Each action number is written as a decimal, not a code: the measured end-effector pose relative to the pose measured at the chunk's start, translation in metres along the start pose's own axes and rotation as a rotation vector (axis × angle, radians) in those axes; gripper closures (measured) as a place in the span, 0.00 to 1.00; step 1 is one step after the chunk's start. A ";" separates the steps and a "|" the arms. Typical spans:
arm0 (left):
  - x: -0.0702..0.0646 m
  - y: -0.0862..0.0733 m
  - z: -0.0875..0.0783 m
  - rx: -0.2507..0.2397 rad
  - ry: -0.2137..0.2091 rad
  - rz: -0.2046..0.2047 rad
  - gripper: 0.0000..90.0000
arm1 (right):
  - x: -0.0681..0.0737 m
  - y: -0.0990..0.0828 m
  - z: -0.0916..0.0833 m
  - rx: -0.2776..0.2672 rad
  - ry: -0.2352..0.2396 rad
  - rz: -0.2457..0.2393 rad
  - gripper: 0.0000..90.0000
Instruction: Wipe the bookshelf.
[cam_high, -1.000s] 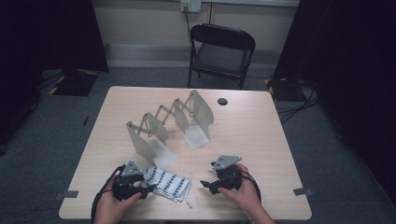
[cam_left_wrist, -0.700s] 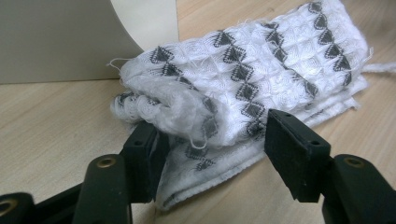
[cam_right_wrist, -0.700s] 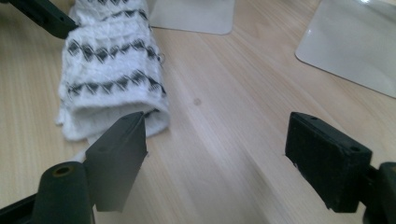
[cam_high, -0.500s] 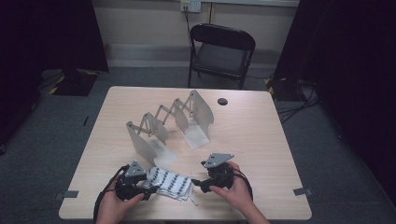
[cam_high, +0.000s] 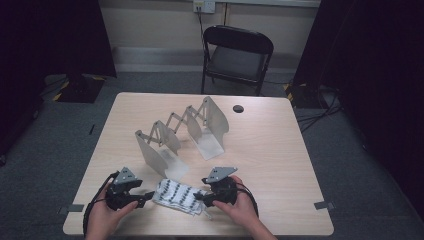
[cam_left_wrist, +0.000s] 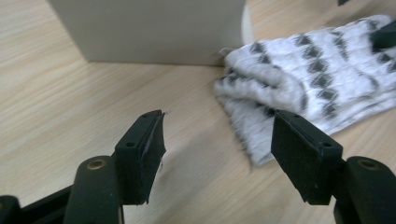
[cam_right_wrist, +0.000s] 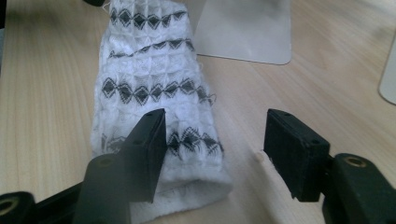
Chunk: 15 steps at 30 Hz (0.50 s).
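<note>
High view, folded white knit cloth w/ black diamond pattern (cam_high: 178, 196) on light wood tabletop (cam_high: 280, 160) near front edge, left hand-held gripper (cam_high: 146, 196) jaws just opening, nothing between, right hand-held gripper (cam_high: 199, 197) jaws just closing, still apart, cloth end beneath, grey metal accordion rack (cam_high: 180, 132) behind.

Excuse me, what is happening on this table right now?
A person works on a folded white cloth with a dark diamond pattern, near the front edge of the table. The left claw and the right claw sit at its two ends, both open; the right one's jaws have just been closing, one jaw over the cloth. A metal accordion rack stands behind.
</note>
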<state>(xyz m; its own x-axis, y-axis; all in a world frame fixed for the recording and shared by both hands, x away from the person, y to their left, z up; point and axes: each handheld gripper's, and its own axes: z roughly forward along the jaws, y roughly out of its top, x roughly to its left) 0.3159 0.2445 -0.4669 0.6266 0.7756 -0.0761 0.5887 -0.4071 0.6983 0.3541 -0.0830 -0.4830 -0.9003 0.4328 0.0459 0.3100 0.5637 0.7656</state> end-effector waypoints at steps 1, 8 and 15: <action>0.001 -0.001 0.001 0.001 0.003 0.001 0.39 | 0.002 -0.002 0.003 0.006 0.011 -0.008 0.50; 0.007 -0.009 0.004 0.003 0.027 -0.006 0.38 | 0.003 -0.008 0.003 0.035 -0.008 -0.016 0.52; 0.009 -0.013 0.008 0.011 0.034 -0.002 0.37 | -0.007 -0.018 -0.013 0.086 -0.043 0.010 0.52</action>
<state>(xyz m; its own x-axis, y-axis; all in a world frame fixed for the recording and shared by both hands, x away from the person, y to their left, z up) 0.3179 0.2527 -0.4824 0.6082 0.7920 -0.0533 0.5956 -0.4109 0.6902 0.3509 -0.1055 -0.4890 -0.8837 0.4673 0.0248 0.3459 0.6166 0.7073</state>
